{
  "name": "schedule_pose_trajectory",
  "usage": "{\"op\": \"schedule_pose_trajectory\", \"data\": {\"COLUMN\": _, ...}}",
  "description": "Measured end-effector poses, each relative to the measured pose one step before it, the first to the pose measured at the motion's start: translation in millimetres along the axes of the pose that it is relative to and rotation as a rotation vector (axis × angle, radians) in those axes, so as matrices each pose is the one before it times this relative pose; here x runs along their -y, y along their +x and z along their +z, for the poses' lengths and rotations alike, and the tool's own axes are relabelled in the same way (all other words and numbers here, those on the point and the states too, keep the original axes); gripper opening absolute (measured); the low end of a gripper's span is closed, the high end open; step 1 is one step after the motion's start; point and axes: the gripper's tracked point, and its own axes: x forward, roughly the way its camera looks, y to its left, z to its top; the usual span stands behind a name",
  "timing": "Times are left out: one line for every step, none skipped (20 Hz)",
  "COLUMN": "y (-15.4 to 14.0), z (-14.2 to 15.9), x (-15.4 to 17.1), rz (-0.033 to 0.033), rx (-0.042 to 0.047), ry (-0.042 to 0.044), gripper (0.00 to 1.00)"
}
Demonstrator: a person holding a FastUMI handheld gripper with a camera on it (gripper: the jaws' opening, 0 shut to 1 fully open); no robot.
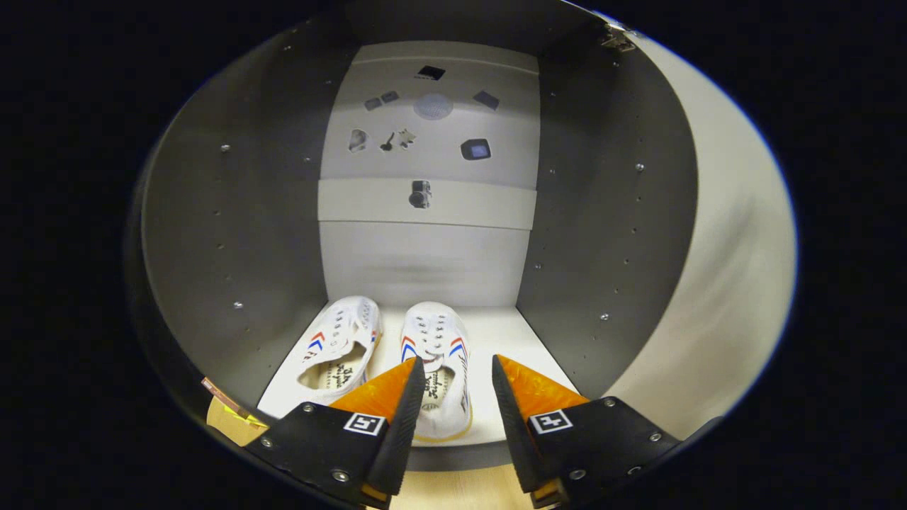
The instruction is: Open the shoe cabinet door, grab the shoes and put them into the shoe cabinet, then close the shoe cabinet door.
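Claw [457, 368] fingers apart, empty | aimed into cabinet [234, 234] | shoes [436, 361] inside

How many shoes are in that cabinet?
2, side by side on the cabinet floor. One shoe lies left of the open claw; the other shoe lies just ahead, its heel between the fingers. None seem hidden.

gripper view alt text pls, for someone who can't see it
Two white shoes sit side by side on the bottom shelf of an open shoe cabinet, toes toward the back. The gripper is open and empty just in front, its fingers framing the heel of the right-hand shoe. The cabinet door stands swung open beside it.
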Motion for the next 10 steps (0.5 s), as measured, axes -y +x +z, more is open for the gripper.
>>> {"op": "schedule_pose_trajectory", "data": {"y": -16.51, "z": 3.36, "x": 0.08, "rz": 0.01608, "rx": 0.02128, "ry": -0.01452, "gripper": 0.62}}
{"op": "schedule_pose_trajectory", "data": {"y": -17.64, "z": 4.22, "x": 0.7, "rz": 0.0055, "rx": 0.01888, "ry": -0.01399, "gripper": 0.64}}
{"op": "schedule_pose_trajectory", "data": {"y": -19.36, "z": 1.72, "x": 3.1, "rz": 0.01214, "rx": 0.01769, "ry": -0.01022, "gripper": 0.67}}
{"op": "schedule_pose_trajectory", "data": {"y": -17.98, "z": 3.46, "x": 0.94, "rz": 0.01065, "rx": 0.01858, "ry": -0.0054, "gripper": 0.7}}
{"op": "schedule_pose_trajectory", "data": {"y": -14.64, "z": 1.09, "x": 1.96, "rz": 0.00594, "rx": 0.01279, "ry": -0.00237, "gripper": 0.71}}
{"op": "schedule_pose_trajectory", "data": {"y": -14.49, "z": -0.91, "x": 0.95, "rz": 0.01128, "rx": 0.00827, "ry": 0.00097, "gripper": 0.74}}
{"op": "schedule_pose_trajectory", "data": {"y": -16.08, "z": -5.76, "x": 0.96, "rz": 0.01208, "rx": -0.00819, "ry": 0.00274, "gripper": 0.74}}
{"op": "schedule_pose_trajectory", "data": {"y": -14.87, "z": -3.68, "x": -2.44, "rz": 0.02493, "rx": 0.0013, "ry": 0.01137, "gripper": 0.75}}
{"op": "schedule_pose_trajectory", "data": {"y": -14.17, "z": -1.98, "x": -1.7, "rz": 0.02251, "rx": 0.00195, "ry": 0.01016, "gripper": 0.76}}
{"op": "schedule_pose_trajectory", "data": {"y": -15.19, "z": -0.56, "x": 1.3, "rz": 0.01181, "rx": 0.01145, "ry": 0.00775, "gripper": 0.79}}
